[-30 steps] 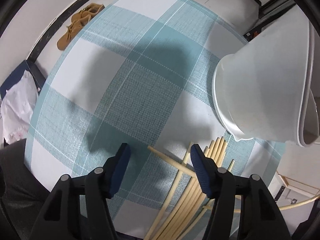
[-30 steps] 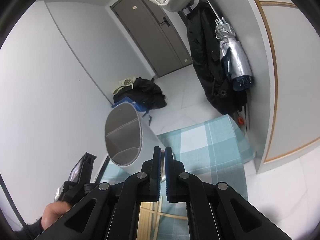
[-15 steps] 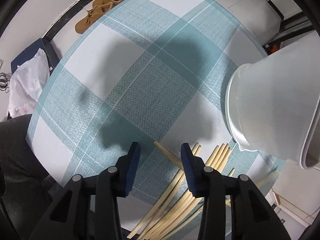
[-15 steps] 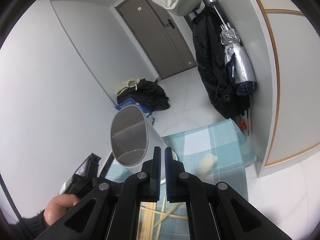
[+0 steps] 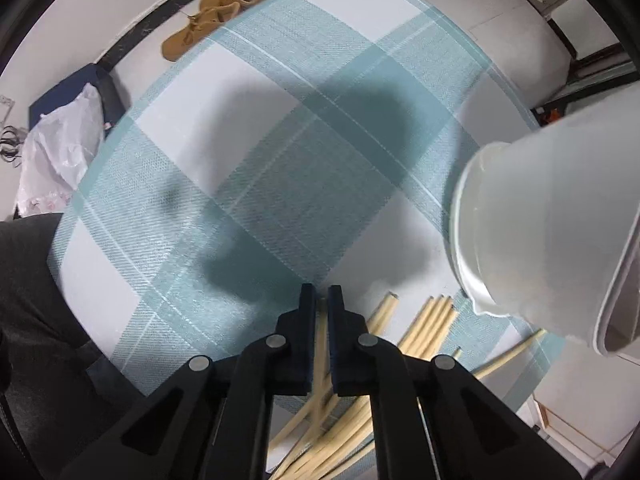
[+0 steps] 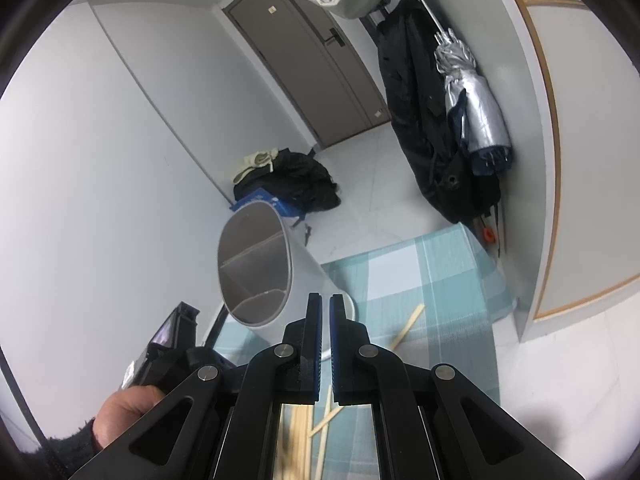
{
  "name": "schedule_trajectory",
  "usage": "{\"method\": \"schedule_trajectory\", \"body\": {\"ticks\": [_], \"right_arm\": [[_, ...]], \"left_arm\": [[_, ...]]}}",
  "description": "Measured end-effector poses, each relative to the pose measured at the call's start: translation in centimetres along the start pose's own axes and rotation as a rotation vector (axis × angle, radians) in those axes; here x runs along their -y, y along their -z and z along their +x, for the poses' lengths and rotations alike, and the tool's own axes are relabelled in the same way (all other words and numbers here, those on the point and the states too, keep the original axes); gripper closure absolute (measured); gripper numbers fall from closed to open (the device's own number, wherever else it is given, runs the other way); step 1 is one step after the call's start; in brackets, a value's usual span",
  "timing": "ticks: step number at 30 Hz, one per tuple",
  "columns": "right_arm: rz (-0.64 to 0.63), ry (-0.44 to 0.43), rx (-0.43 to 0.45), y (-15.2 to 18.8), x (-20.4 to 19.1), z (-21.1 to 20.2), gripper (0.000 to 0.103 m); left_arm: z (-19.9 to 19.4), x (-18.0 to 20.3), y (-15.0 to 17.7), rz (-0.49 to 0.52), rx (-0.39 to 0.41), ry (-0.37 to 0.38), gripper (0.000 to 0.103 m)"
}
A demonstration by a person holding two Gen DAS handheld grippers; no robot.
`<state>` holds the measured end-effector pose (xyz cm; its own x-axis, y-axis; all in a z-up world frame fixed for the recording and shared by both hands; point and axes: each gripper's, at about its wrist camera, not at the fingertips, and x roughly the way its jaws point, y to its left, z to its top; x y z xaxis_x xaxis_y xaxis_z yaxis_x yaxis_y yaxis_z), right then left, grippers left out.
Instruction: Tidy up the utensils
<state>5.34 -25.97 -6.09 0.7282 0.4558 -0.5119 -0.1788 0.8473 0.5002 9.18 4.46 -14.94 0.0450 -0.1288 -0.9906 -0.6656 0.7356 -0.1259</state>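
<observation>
Pointing straight down over the teal-and-white checked mat (image 5: pixel 240 160), my left gripper (image 5: pixel 321 293) is closing its jaws on one pale wooden chopstick (image 5: pixel 320 340), and the pads press on it. Several more chopsticks (image 5: pixel 424 324) lie fanned out just right of it. A white container (image 5: pixel 552 232) stands at the right. In the right wrist view my right gripper (image 6: pixel 325 298) is shut with nothing between its pads, raised behind the container (image 6: pixel 308 280). One chopstick (image 6: pixel 408 327) lies alone on the mat (image 6: pixel 432 280). A person's hand (image 6: pixel 128 404) shows at the lower left.
Brown shoes (image 5: pixel 216 16) and a white plastic bag (image 5: pixel 56 152) lie on the floor beyond the mat. A dark-clothed leg (image 5: pixel 32 320) is at the left. Coats and a silver umbrella (image 6: pixel 472 120) hang on the wall near a door (image 6: pixel 312 52). Clothes (image 6: pixel 288 180) are piled behind the container.
The left gripper's jaws went from wide open to shut on one chopstick, and the gripper rolled slightly. A single chopstick has come to lie on the mat ahead of the right gripper.
</observation>
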Motion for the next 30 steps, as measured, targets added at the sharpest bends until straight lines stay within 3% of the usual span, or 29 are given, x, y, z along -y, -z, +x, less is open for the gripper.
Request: {"method": "schedule_trajectory", "body": {"ticks": [11,18,21,25,27,30], "right_arm": [[0.053,0.079,-0.102,1.2,2.0,2.4,0.094],[0.077,0.109,-0.256,3.0,3.1,5.6,0.089],[0.0,0.12,-0.334,4.1,1.9,7.1,0.076],[-0.169,0.151,-0.368,4.1,0.0,8.0,0.062],[-0.243,0.149,-0.394,3.8,-0.6,8.3,0.056],[-0.459,0.167,-0.454,4.2,-1.6,9.0,0.056]], "left_arm": [[-1.4,-0.7,0.2,0.07,0.016,0.168,0.102],[-2.2,-2.6,-1.0,0.118,0.002,0.284,0.102],[-2.6,-2.6,-1.1,0.207,0.001,0.309,0.102],[-3.4,-3.5,-0.7,0.301,0.067,0.3,0.098],[-4.0,-3.7,-0.7,0.332,0.111,0.308,0.087],[-4.3,-5.1,-0.8,0.351,0.173,0.347,0.066]]}}
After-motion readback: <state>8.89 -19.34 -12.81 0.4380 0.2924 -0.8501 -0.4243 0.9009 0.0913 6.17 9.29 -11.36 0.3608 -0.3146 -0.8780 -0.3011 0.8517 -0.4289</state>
